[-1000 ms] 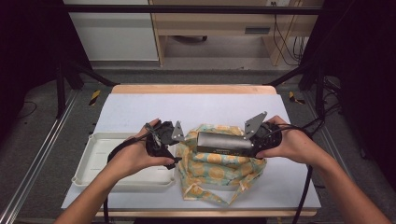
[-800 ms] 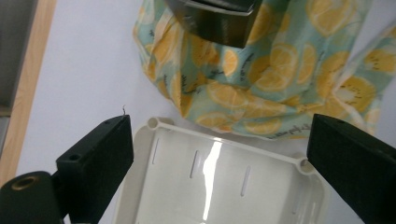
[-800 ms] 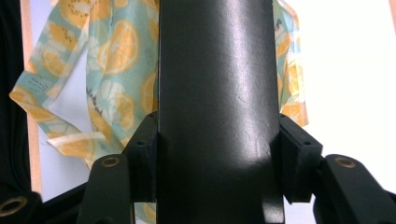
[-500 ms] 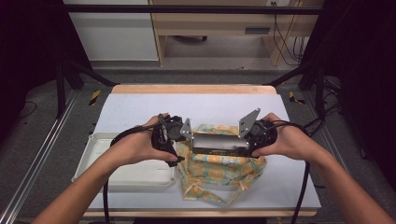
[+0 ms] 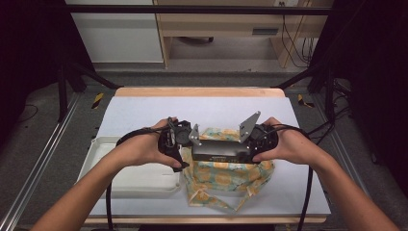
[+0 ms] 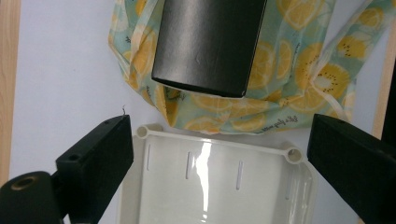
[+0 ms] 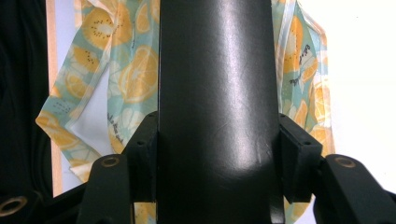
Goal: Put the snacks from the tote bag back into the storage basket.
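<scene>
High view: black box [image 5: 219,150] held level above the lemon-print bag [image 5: 226,179], near the middle of the table [image 5: 144,110]. Right gripper [image 5: 248,144] clamped on the box's right end; left gripper [image 5: 190,144] just beside its left end, over the right edge of the white tray [image 5: 110,168]. Bag spread flat under the box, straps trailing toward the near edge.

Left gripper view: jaws spread wide, nothing between them. Box [image 6: 208,44] ahead and apart from the tips, its open-looking end facing the camera, bag [image 6: 299,93] beneath, tray [image 6: 215,182] below the jaws.

Right gripper view: box [image 7: 217,107] running straight out between the jaws, pads pressed on both long sides, firmly gripped. Bag [image 7: 126,74] visible on either side underneath.

Judged from the look: stiff, smooth, slightly glossy, so likely slippery under a light squeeze; probably light cardboard, dentable if pinched hard. Best taken across the narrow sides near an end, as on the right. Bag soft and floppy, best lifted by rim or strap.
</scene>
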`<state>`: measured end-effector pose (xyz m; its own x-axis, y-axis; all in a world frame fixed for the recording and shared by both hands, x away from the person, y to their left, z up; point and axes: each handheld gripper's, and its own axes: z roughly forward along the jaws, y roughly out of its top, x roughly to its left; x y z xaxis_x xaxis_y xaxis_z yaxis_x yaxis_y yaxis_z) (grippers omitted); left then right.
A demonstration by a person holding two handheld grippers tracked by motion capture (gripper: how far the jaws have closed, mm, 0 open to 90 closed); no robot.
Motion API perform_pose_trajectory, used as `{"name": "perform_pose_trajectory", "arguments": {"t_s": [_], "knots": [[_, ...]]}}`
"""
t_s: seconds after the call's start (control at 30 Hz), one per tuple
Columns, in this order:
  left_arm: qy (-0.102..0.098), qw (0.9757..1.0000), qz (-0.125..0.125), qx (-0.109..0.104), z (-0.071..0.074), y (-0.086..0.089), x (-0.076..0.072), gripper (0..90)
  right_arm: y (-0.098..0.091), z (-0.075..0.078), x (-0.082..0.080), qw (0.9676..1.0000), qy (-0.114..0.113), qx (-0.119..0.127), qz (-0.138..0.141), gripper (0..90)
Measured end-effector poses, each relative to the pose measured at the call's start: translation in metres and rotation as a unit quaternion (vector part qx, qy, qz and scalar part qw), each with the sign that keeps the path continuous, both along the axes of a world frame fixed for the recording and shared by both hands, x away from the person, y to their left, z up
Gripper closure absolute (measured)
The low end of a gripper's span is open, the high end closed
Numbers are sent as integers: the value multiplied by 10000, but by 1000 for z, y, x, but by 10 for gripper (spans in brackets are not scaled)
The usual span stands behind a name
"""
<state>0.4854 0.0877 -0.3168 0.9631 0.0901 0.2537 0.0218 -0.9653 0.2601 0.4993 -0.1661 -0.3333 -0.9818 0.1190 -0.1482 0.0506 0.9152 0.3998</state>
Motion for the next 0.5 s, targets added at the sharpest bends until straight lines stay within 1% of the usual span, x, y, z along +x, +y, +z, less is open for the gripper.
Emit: {"name": "perform_pose_trajectory", "arguments": {"t_s": [0.07,0.13,0.17,0.27,0.3,0.33,0.43,0.5], "knots": [[-6,10000,-19,24,-2,-1,0,69,2,-1,-1,10000,5,8,-32,435],[39,9999,-85,49,-1,-1,-1,69,4,0,-3,10000,27,-21,21,434],[45,9999,-99,31,0,-1,-1,70,6,0,-4,10000,48,-44,59,434],[43,9999,-111,-6,3,-3,1,70,8,2,-6,9999,15,-77,78,434],[49,9999,-119,-13,4,-4,2,71,9,3,-6,10000,4,-66,73,434],[55,9999,-130,29,4,-5,2,73,9,3,-7,10000,0,-63,54,434],[149,9996,-224,10,5,-10,0,80,11,3,-8,10000,-1,-23,32,434],[135,9995,-273,76,5,-13,1,83,12,3,-9,10000,-27,11,48,434]]}}
